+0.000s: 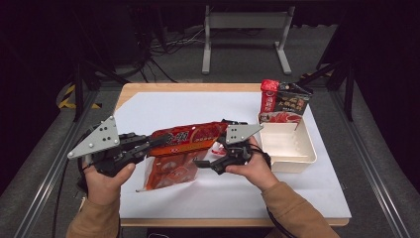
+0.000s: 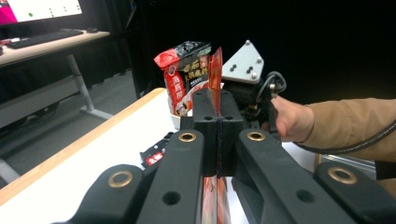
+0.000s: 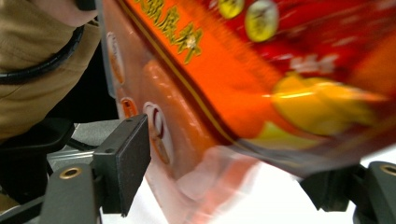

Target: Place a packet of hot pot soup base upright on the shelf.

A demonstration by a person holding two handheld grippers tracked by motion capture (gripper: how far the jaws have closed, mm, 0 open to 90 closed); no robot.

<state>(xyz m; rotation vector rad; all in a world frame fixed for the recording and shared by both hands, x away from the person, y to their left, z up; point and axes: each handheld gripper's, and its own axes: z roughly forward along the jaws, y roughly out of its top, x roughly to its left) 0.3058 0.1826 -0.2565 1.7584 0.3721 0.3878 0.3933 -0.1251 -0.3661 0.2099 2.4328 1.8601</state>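
Dark room, grey carpet floor, cables, metal frame legs behind. Wooden counter under white sheet. White plastic tray at right, dark-red snack bags upright at its far end. Orange-red snack bag mid-counter, lifted. Left gripper fingers clamped on bag's edge. Right gripper fingers spread wide, bag between, pads not pressing.

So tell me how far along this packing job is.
Done: one dark sauce packet stands at the white bin's far end. In hand: the left tool is clamped on the orange-red pouch's edge; the right tool is open beside it. Left, probably: getting that pouch into the bin.
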